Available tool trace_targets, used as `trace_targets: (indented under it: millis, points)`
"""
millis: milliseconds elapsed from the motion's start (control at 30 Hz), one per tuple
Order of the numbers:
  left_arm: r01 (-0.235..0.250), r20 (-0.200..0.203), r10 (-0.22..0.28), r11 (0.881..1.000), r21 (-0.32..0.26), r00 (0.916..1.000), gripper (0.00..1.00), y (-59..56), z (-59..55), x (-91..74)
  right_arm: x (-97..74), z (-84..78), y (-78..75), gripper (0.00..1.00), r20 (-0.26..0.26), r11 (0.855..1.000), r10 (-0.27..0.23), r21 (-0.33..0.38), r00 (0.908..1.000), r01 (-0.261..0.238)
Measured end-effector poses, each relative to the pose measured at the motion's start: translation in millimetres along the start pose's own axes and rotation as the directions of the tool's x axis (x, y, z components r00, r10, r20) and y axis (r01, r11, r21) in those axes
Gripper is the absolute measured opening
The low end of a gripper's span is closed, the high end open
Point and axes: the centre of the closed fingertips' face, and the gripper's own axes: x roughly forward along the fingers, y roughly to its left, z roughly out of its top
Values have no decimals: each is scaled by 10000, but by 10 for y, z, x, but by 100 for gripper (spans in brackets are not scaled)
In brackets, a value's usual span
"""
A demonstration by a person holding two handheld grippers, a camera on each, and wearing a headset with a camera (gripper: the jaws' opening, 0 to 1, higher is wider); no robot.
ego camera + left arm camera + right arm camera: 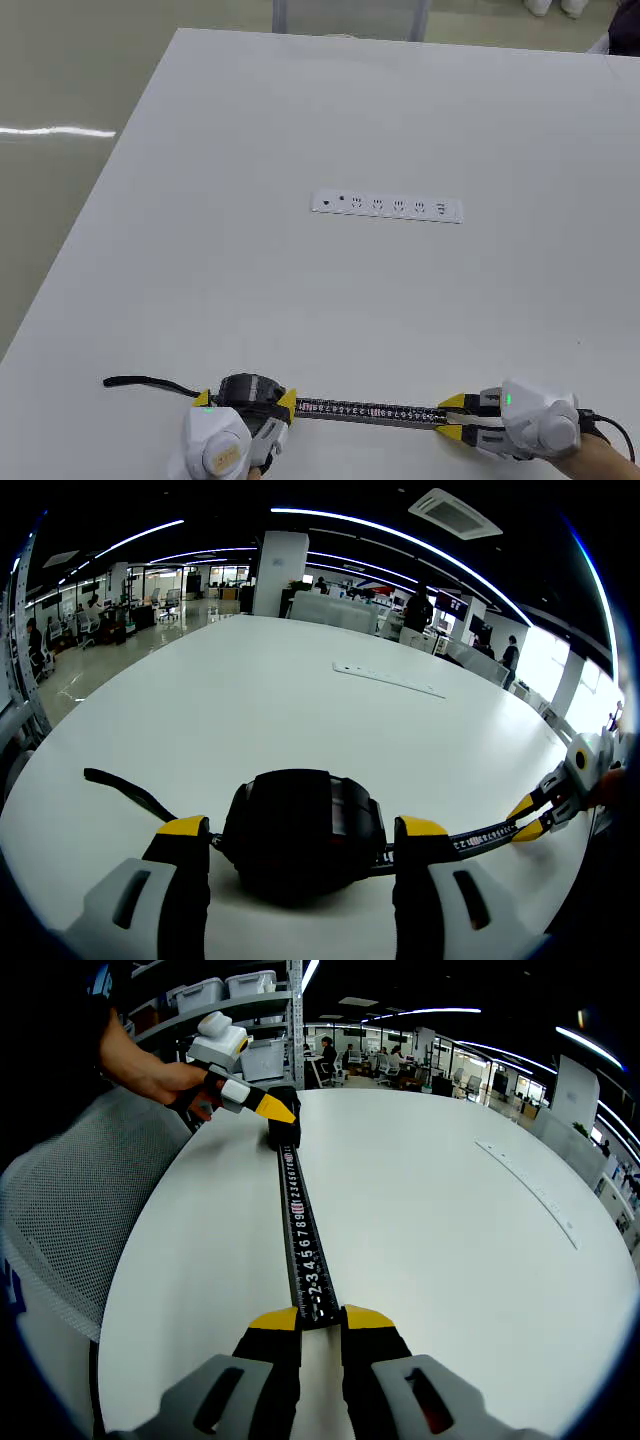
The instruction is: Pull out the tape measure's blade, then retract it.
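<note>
Tape measure (250, 390): one, black, lying on the white table (300, 120) close to its near edge, held at the case.
Blade (365, 411): one, drawn out flat along the tabletop between the two grippers, with its numbers facing up in the right gripper view (303, 1235).
Strap (145, 381): one black loop, trailing from the case across the table away from the blade.
Left gripper (247, 400): its jaws are spread about as wide as the case and press it from both sides; in the left gripper view (302, 830) a yellow tip sits against each flank of the case (305, 830).
Right gripper (448, 417): its jaws are nearly closed, pinching the blade's free end; seen in its own view (320, 1318).
Grippers counted: two, at opposite ends of the blade.
Power strip (387, 206): one, white, well apart from the tape measure, toward the middle of the table.
Edges: the table's left edge runs diagonally past the strap side, with floor beyond it.
Open room: bare tabletop lies between the blade and the power strip, and more beyond the strip.
</note>
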Motion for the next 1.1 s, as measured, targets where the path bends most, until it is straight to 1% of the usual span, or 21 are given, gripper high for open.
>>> trace_targets:
  millis: [33,100,133,233,433,667,1100]
  points:
    - [-24,22,24,10000,-40,10000,72,3,0,-1,2,-9,-6,13,0,10000,-24,36,10000,24]
    - [4,28,-2,9991,-417,10000,71,-4,-10,5,-2,-5,-10,13,-1,10000,-68,59,10000,68]
    - [-24,30,25,9990,-452,10000,70,-2,-7,6,-3,-3,-10,13,0,9999,-80,82,10000,80]
    - [-84,-102,78,9984,-556,9999,68,7,-43,33,-7,-2,-7,13,4,9999,-109,128,9999,109]
    - [-280,-83,276,9985,-477,9996,67,-26,-25,44,-11,-13,3,13,-5,9997,-148,179,9999,148]
    - [-444,-133,438,9977,-513,9990,67,-12,-37,64,-19,5,17,13,-5,9996,-159,243,9999,159]
    - [-427,-118,420,9968,-669,9990,66,-8,-40,58,-28,17,19,13,-31,9995,-176,268,9998,177]
